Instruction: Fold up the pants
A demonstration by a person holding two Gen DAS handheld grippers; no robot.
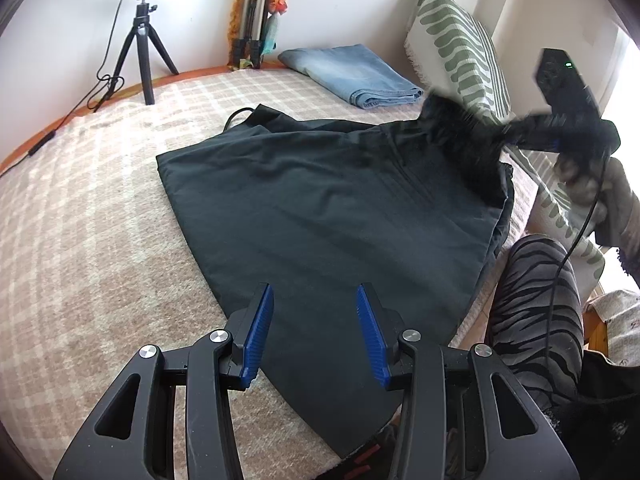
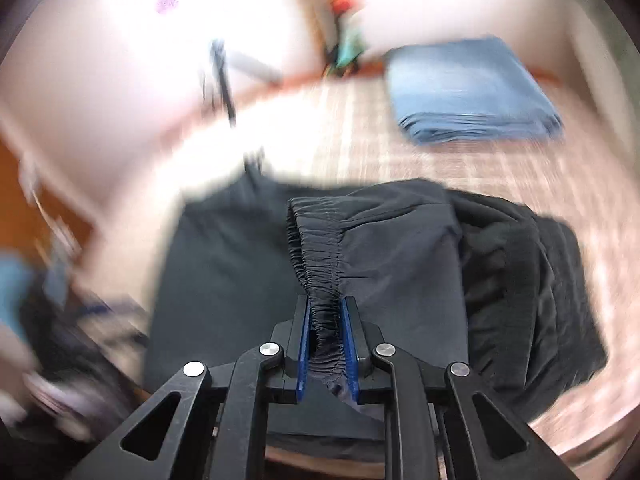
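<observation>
Black pants (image 1: 320,208) lie spread on a checked bedspread (image 1: 100,220). My left gripper (image 1: 316,300) is open and empty, just above the near end of the pants. My right gripper (image 2: 325,308) is shut on the elastic waistband (image 2: 320,248) of the pants (image 2: 400,272) and lifts it off the bed; the cloth hangs bunched to the right. In the left wrist view the right gripper (image 1: 516,132) is blurred at the far right, with the waistband corner (image 1: 452,120) raised.
Folded blue jeans (image 1: 352,74) lie at the back of the bed and also show in the right wrist view (image 2: 472,88). A tripod with a lamp (image 1: 142,44) stands back left. A striped cushion (image 1: 452,40) is at the right. The person's leg (image 1: 536,312) is at the bed's right edge.
</observation>
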